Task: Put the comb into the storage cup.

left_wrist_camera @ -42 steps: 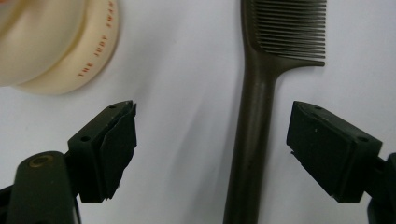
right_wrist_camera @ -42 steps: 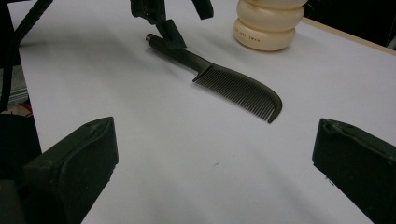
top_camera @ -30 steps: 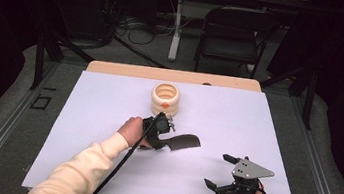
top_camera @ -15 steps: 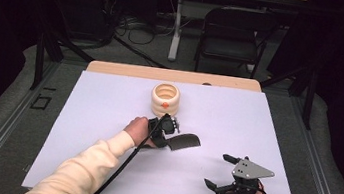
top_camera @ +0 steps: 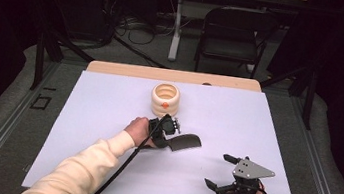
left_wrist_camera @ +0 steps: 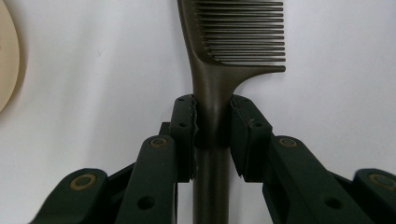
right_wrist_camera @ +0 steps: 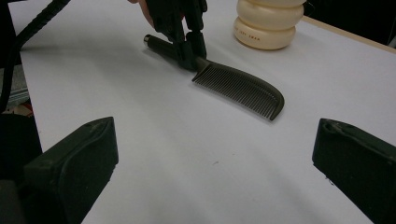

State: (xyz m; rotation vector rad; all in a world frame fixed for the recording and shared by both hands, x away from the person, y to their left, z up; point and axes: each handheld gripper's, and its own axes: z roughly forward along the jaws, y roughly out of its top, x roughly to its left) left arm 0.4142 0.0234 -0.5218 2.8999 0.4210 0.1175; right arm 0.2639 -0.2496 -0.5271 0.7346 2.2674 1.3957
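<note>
Because the dark comb [left_wrist_camera: 219, 79] lies flat on the white table cover [top_camera: 277, 126] near the middle of the table, its round handle is the natural place to take hold, and that is where the left gripper [left_wrist_camera: 212, 121] has it: the jaws have just been closing and now press on both sides of the handle just below the point where the teeth begin. The comb looks like hard moulded plastic, light and stiff, with a smooth, slightly glossy shaft that could twist or slip between the pads if the grip were slack; the fine, closely set teeth are the delicate part and are better left untouched. Its back curves gently, and in the right gripper view the comb [right_wrist_camera: 238, 86] points its toothed end toward the right and near side, with the handle's capped end to the far left. Just beyond it, toward the far edge, stands a cream, ribbed holder [top_camera: 165, 99] shaped like stacked rings, open at the top, matt and rounded. The cover is smooth and plain, with a pale wooden table edge [top_camera: 128, 70] showing at the far side. Well apart, at the near right, the right gripper [top_camera: 223, 172] rests with its jaws spread wide and nothing between them.
</note>
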